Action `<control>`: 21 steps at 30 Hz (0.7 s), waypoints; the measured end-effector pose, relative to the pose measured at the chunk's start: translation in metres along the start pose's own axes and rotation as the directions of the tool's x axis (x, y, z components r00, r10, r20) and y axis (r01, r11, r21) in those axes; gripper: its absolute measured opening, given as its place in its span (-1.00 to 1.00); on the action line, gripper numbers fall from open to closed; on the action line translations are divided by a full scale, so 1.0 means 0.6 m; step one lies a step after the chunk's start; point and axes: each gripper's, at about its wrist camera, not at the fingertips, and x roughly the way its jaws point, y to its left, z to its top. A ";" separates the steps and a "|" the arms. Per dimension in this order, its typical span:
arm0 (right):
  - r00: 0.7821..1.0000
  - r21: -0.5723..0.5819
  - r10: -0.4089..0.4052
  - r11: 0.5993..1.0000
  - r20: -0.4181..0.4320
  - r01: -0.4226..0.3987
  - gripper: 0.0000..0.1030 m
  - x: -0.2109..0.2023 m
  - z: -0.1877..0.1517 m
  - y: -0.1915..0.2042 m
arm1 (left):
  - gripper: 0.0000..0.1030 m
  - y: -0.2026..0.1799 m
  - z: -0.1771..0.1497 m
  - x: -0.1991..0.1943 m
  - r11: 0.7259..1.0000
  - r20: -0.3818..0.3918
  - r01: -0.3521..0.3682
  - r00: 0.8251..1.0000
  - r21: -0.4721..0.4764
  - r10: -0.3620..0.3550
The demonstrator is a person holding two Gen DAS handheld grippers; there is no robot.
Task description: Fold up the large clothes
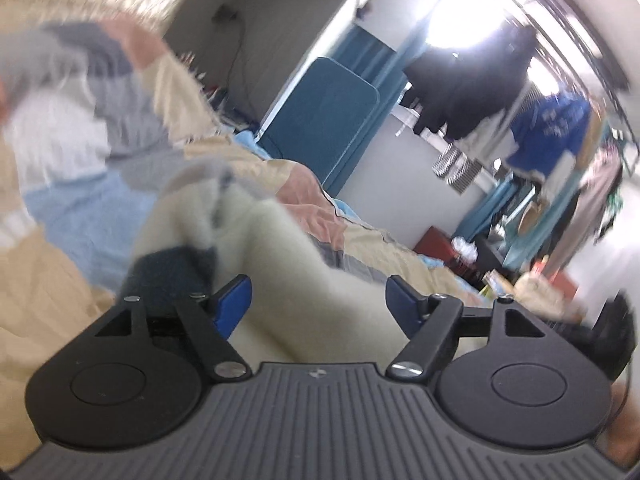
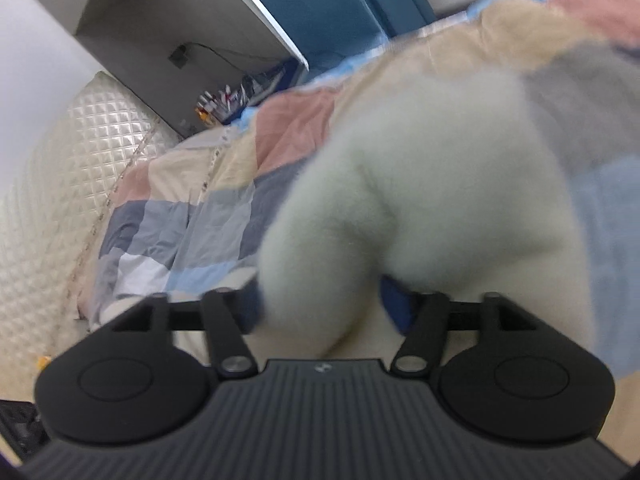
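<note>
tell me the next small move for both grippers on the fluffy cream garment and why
Probably draw both back clear of the cream fleece garment, then re-grasp an edge. The left gripper is open with fleece lying loose between its blue fingers; the right gripper looks open too, fleece bunched between.

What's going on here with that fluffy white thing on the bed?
A person is working a fluffy cream garment over a patchwork bedspread with two handheld grippers. The left gripper stands open, its blue fingers wide apart with the fleece lying between them. The right gripper also looks open around a bunched fold. Everything is blurred.
</note>
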 end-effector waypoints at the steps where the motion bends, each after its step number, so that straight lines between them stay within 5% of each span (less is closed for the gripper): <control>1: 1.000 -0.013 0.003 1.000 0.017 -0.003 0.55 -0.010 0.001 0.001 | 0.60 -0.007 -0.004 -0.008 1.000 0.009 -0.002 1.000 0.023 0.002; 3: 0.999 -0.051 0.012 0.999 0.039 -0.010 0.74 -0.030 0.000 0.003 | 0.69 -0.022 -0.011 -0.020 0.998 0.022 -0.012 1.000 0.065 0.011; 6: 0.998 -0.166 -0.027 0.985 0.056 0.036 0.75 -0.045 -0.010 0.020 | 0.72 -0.036 -0.020 -0.024 0.991 0.028 -0.060 0.998 0.118 0.057; 11: 0.988 -0.416 -0.100 0.898 0.122 0.142 0.75 -0.037 -0.031 0.063 | 0.72 -0.051 -0.026 0.005 0.973 -0.007 -0.123 0.992 0.196 0.127; 21: 0.981 -0.429 -0.189 0.882 0.050 0.192 0.75 0.082 -0.024 0.046 | 0.72 -0.018 -0.050 0.110 0.933 -0.139 -0.231 0.951 0.275 0.276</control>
